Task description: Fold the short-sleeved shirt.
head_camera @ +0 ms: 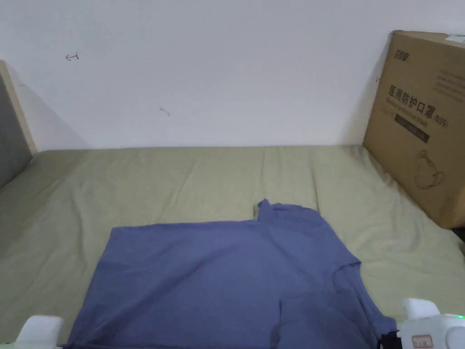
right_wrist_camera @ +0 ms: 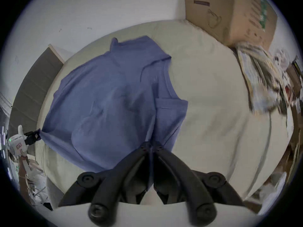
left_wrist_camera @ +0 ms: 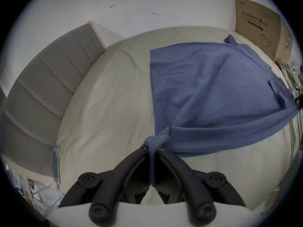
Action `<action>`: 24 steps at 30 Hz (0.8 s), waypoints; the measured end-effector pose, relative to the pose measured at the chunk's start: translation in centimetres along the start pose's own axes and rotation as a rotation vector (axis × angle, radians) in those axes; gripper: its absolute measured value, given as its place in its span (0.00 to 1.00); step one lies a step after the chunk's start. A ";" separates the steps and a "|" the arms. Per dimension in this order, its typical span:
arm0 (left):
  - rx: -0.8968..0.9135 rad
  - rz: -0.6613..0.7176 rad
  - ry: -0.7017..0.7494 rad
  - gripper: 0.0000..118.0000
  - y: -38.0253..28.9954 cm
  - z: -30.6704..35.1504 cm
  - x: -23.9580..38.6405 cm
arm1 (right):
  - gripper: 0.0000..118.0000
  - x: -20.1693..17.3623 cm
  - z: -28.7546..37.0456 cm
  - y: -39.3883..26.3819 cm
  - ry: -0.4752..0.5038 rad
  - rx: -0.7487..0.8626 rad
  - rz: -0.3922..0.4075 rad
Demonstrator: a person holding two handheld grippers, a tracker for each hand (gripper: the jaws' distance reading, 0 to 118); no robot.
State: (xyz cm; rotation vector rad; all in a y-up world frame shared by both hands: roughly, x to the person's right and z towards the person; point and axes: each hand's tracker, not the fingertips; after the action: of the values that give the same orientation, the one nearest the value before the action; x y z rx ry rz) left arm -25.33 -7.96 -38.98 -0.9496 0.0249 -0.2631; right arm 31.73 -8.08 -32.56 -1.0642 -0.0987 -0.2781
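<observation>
Blue short-sleeved cotton shirt (head_camera: 218, 272) on the green bed (head_camera: 181, 181).
The left gripper (left_wrist_camera: 152, 148) and right gripper (right_wrist_camera: 151, 146) each pinch its near edge tight.

My head view looks down and forward across the pale green bed sheet (head_camera: 190, 181) toward the white wall (head_camera: 218, 68), from the near edge. My left gripper view sits low and close at the spread blue short-sleeved shirt (left_wrist_camera: 213, 86), facing the wall and the grey padded headboard (left_wrist_camera: 49, 86). My right gripper view faces the same way from the other side. All 3 share the shirt and the brown cardboard box (right_wrist_camera: 229, 12).
</observation>
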 end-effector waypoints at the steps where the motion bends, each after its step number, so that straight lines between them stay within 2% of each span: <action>1: -0.006 0.014 -0.009 0.02 -1.4 0.6 -0.3 | 0.03 0.3 0.4 -1.7 0.000 -0.015 -0.023; 3: -0.014 0.014 -0.014 0.02 -3.8 1.9 -0.5 | 0.03 0.9 1.2 -4.7 0.023 -0.023 -0.055; 6: -0.004 -0.006 -0.018 0.02 -6.5 3.6 -0.5 | 0.03 1.4 2.3 -7.7 0.007 -0.026 -0.052; 11: 0.015 0.001 -0.015 0.05 -8.6 4.5 0.0 | 0.03 2.1 2.4 -9.3 0.018 -0.019 -0.085; 12: 0.021 0.013 -0.015 0.11 -8.7 4.5 0.0 | 0.03 2.0 2.5 -9.2 0.018 -0.011 -0.089; 13: 0.022 0.022 -0.006 0.29 -8.7 4.6 0.1 | 0.07 1.8 2.6 -9.0 0.018 -0.001 -0.085; 14: 0.018 0.029 0.002 0.48 -8.7 4.6 0.1 | 0.15 1.7 2.7 -8.9 0.016 0.002 -0.077; 15: 0.009 0.034 -0.001 0.48 -8.9 4.7 0.2 | 0.15 1.5 2.8 -8.9 0.008 0.001 -0.063; 16: 0.002 0.048 -0.025 0.55 -9.1 4.7 0.0 | 0.19 1.3 3.0 -8.9 -0.020 0.015 -0.039; 17: 0.000 0.056 -0.037 0.70 -9.2 4.9 -0.1 | 0.26 1.2 3.2 -9.0 -0.044 0.032 -0.011; 18: 0.004 0.059 -0.038 0.85 -9.3 5.2 -0.1 | 0.37 1.0 3.5 -9.0 -0.057 0.036 0.006; 19: 0.027 0.066 -0.049 0.87 -9.4 5.9 0.0 | 0.52 0.9 3.8 -9.1 -0.065 0.043 0.011; 20: 0.030 0.064 -0.052 0.85 -9.4 6.2 0.1 | 0.54 0.8 4.2 -9.2 -0.067 0.055 0.014; 24: 0.096 0.088 -0.118 0.85 -9.4 8.7 0.2 | 0.54 0.2 6.1 -9.2 -0.036 0.118 0.012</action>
State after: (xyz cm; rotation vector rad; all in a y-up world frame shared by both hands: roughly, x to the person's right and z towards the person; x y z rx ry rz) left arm -25.92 -6.26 -26.32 -0.8653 -0.0533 -0.1256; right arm 29.76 -6.96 -21.72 -0.9528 -0.1394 -0.2391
